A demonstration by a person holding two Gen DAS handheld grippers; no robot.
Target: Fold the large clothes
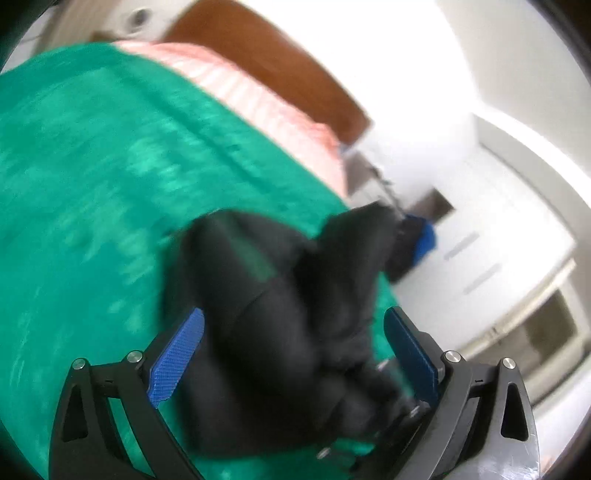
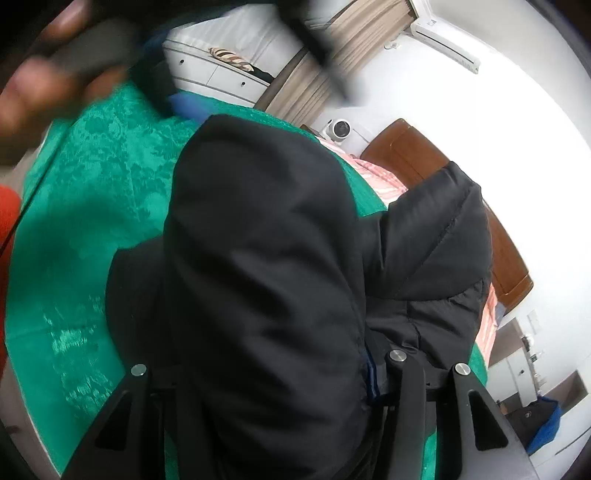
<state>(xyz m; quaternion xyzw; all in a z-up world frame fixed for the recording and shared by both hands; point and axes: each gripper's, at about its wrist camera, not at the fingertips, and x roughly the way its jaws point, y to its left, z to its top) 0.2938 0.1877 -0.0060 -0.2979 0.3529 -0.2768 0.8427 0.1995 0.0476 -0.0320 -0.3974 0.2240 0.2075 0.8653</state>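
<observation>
Black jacket [image 2: 266,258] lay bunched on the green bedspread [image 2: 96,184], its bulk running toward twelve o'clock from your right gripper [image 2: 295,369], which pinched a thick fold. Your left gripper [image 1: 291,354] stood wide open around loose cloth, pads [image 1: 177,358] apart from it.

a home bedroom: a bed [image 2: 92,177] under a green patterned cover, a wooden headboard [image 2: 413,155] against a white wall, beige curtains [image 2: 325,74], a wall air conditioner [image 2: 443,33], and white drawers [image 2: 221,74].
</observation>
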